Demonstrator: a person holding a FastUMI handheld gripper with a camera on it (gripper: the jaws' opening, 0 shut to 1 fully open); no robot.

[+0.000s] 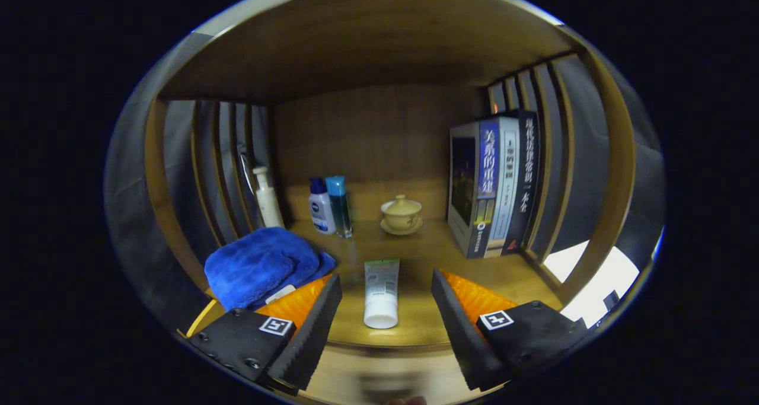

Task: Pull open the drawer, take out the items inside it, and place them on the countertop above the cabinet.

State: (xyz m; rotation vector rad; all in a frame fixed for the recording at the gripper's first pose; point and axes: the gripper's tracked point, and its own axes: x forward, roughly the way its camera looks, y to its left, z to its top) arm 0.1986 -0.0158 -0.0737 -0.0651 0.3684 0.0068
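Observation:
A white tube with a green end (pixel 380 293) lies on the wooden countertop (pixel 427 257), its cap toward me, between my two fingers and touching neither. My gripper (pixel 385 289) is open, its jaws spread wide on either side of the tube. A folded blue towel (pixel 261 265) rests on the countertop just beyond the left finger (pixel 308 328). The drawer is hidden below this view.
At the back of the shelf stand a white pump bottle (pixel 267 197), a small white-and-blue bottle (pixel 321 206), a teal bottle (pixel 339 206) and a lidded cream cup on a saucer (pixel 401 214). Several upright books (pixel 495 182) stand at the right. Slatted wooden sides and a shelf board overhead enclose the space.

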